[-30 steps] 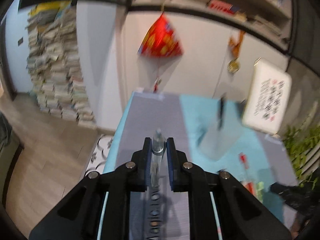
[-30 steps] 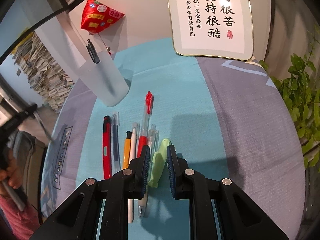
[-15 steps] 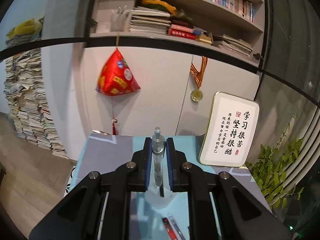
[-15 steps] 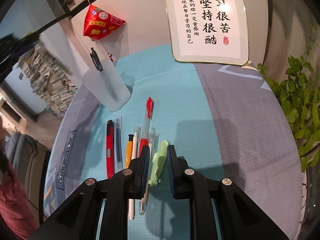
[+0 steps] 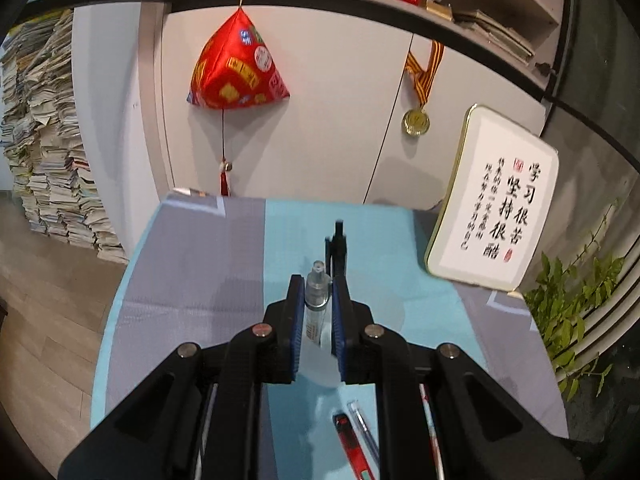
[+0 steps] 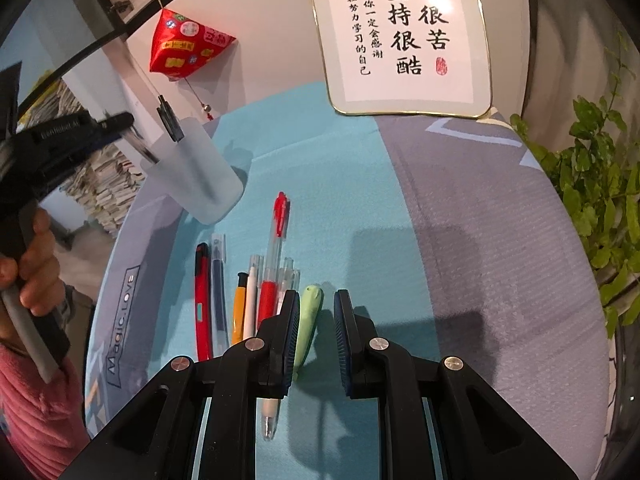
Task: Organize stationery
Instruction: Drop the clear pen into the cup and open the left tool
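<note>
My left gripper (image 5: 318,280) is shut on a clear pen (image 5: 316,304), held upright just above the frosted cup (image 5: 320,372). A black pen (image 5: 338,248) stands in that cup. The right wrist view shows the left gripper (image 6: 128,124) at the rim of the cup (image 6: 200,184), with the clear pen slanting in. My right gripper (image 6: 318,296) hovers over the teal cloth with its jaws close together. A green pen (image 6: 310,312) lies on the cloth beneath them, seen in the gap. Several pens (image 6: 276,248) and a red utility knife (image 6: 202,292) lie in a row to its left.
A framed calligraphy plaque (image 6: 400,36) leans at the table's back, and a leafy plant (image 6: 600,200) stands off the right edge. A red ornament (image 5: 236,68) and a medal (image 5: 416,122) hang on the cabinet. A person's hand (image 6: 32,264) holds the left gripper's handle.
My left gripper has swung in from the table's left side with the clear pen and now stands over the cup. The right gripper has stayed put above the green pen.
</note>
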Motion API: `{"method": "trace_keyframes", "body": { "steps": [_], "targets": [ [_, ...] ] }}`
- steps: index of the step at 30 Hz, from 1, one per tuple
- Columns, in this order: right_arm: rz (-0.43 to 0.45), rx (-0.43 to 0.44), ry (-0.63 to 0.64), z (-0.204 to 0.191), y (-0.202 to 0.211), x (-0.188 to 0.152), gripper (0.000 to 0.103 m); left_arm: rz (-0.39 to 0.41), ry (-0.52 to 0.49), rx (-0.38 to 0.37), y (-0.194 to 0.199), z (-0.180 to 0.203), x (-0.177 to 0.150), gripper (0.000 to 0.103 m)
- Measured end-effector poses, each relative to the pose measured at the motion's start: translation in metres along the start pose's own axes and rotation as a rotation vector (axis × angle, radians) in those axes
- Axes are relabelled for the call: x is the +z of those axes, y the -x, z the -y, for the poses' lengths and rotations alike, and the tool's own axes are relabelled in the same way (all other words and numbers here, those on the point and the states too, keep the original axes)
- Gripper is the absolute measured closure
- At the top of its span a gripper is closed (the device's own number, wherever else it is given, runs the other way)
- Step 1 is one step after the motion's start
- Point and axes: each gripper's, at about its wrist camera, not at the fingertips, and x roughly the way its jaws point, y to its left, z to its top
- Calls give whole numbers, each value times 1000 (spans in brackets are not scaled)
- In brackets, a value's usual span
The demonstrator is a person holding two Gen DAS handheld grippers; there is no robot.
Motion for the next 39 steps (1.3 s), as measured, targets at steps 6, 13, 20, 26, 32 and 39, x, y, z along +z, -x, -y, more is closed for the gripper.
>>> {"method": "trace_keyframes", "body": {
  "steps": [6, 13, 20, 26, 32, 39],
  "targets": [
    [-9, -10, 2, -1, 1, -1, 87, -5, -42, 8, 6, 3, -9, 87],
    [-10, -14, -1, -4, 3, -2, 87, 9, -65, 36, 29, 3, -30, 53],
    [-32, -44, -65, 7, -4, -2, 87, -100, -99, 22, 20, 9, -73, 53],
    [-51, -55, -106, 14, -9, -2, 87, -186, -131, 25, -3, 15, -101, 55],
    [-62, -58, -91, 9, -13, -3, 87, -230, -133, 17, -18, 19, -110, 55],
    [-71, -63, -88, 7, -19, -2, 87, -256, -113, 32, -33, 20, -110, 57]
  ]
}}
